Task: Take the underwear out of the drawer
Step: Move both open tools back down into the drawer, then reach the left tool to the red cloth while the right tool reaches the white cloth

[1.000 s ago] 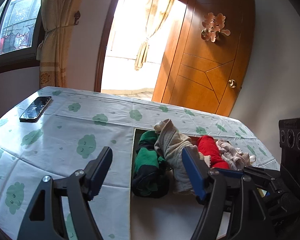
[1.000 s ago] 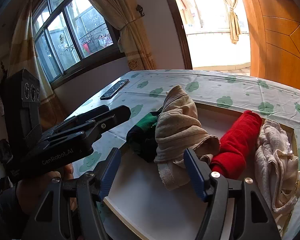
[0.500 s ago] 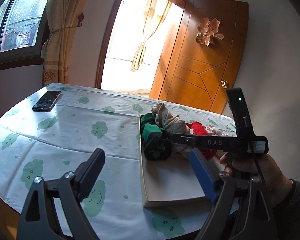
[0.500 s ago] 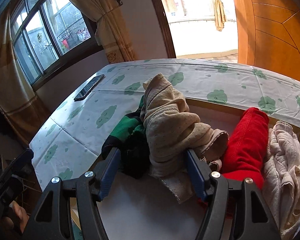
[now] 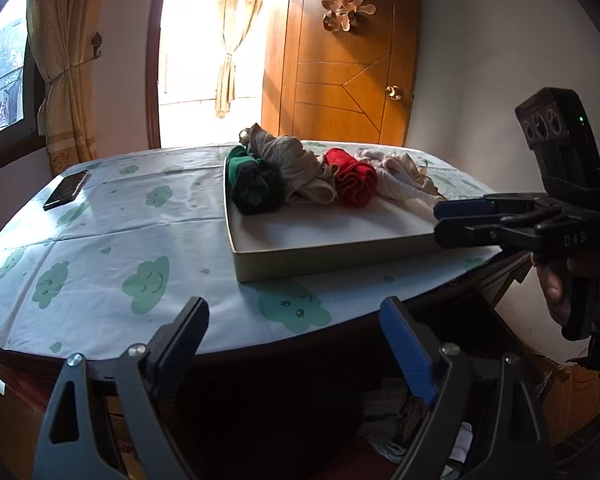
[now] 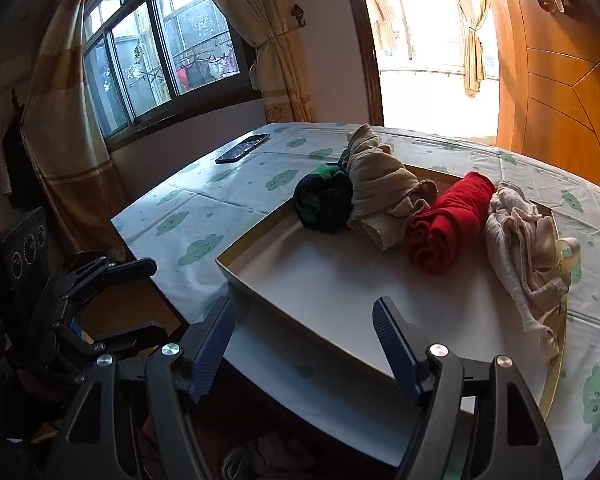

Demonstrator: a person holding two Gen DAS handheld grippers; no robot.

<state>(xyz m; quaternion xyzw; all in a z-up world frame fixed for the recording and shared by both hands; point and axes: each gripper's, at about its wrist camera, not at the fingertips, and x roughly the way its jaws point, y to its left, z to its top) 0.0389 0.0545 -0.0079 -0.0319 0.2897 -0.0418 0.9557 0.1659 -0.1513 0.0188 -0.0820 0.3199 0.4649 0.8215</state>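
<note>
While four rolled garments point(image 6: 384, 204) lie in the drawer point(image 6: 300, 276) on the bench point(image 5: 112, 236) — none removed — left claw point(image 5: 294, 340) and right claw point(image 6: 304, 340) gape empty; jaws just widened.

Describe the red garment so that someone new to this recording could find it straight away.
Start at the table with the cloud-print cloth, then find the shallow white tray lying on it. Four bundled garments lie in a row at its far end; the red roll is third from the window side, between the beige bundle and the pale crumpled one. It is the only bright red, tightly rolled piece.
</note>
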